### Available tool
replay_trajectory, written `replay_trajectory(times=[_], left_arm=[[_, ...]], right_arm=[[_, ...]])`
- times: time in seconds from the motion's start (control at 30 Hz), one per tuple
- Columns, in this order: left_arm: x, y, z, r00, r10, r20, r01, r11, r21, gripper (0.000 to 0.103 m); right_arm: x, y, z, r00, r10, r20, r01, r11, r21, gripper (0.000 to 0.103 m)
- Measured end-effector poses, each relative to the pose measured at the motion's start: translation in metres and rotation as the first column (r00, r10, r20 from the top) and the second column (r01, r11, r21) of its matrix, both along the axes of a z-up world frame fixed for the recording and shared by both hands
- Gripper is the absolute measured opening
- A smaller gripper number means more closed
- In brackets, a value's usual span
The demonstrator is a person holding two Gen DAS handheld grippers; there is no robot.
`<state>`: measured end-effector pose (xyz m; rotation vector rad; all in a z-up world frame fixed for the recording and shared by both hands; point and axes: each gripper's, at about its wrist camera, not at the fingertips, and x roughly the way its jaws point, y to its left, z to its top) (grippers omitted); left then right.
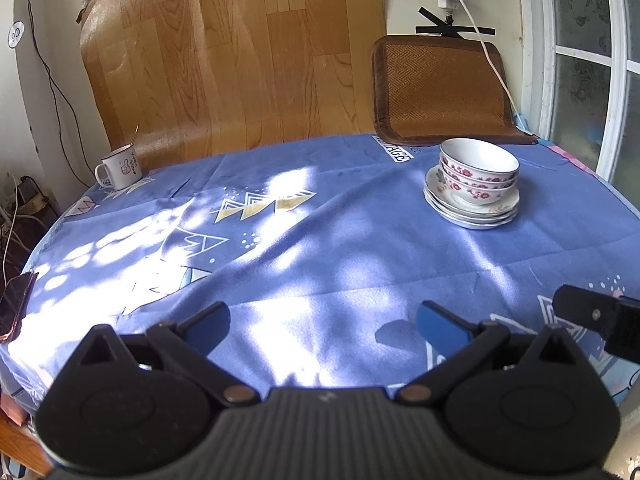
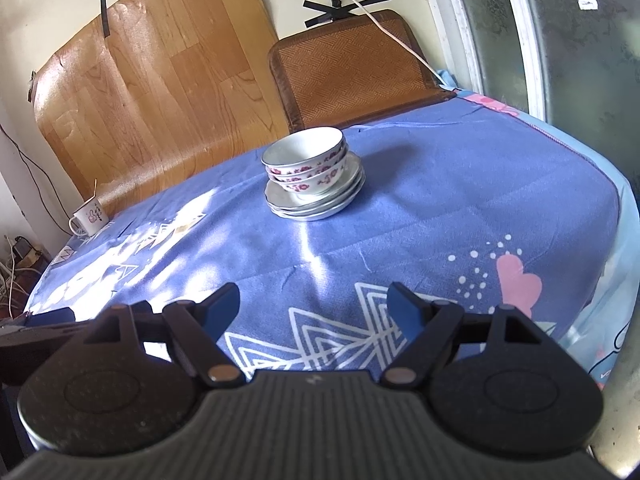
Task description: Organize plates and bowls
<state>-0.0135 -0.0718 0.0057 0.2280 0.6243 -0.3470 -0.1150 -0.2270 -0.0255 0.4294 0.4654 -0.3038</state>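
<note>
Nested white bowls with red flower bands (image 1: 478, 168) sit on a stack of white plates (image 1: 472, 210) at the far right of the blue tablecloth. The same bowls (image 2: 306, 160) and plates (image 2: 320, 200) show in the right wrist view, at the middle far side. My left gripper (image 1: 322, 326) is open and empty, low over the near cloth, well short of the stack. My right gripper (image 2: 314, 310) is open and empty, also near the front edge. Part of the right gripper (image 1: 596, 316) shows at the right of the left wrist view.
A white mug with a spoon (image 1: 120, 168) stands at the far left of the table (image 1: 320, 240); it also shows in the right wrist view (image 2: 90, 216). A phone (image 1: 16, 306) lies at the left edge. A woven chair back (image 1: 440, 88) stands behind the table. A window is at the right.
</note>
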Motion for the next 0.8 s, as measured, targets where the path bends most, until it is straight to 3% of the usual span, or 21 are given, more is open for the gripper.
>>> replay_trajectory(times=[0.8], left_arm=[[0.0027,-0.0026,-0.0007,1.000,0.003,0.004,-0.003,1.000,0.022,0.103]], right_arm=[[-0.0008,-0.0007,0.0003,1.000,-0.005,0.009,0.005,1.000,0.001,0.083]])
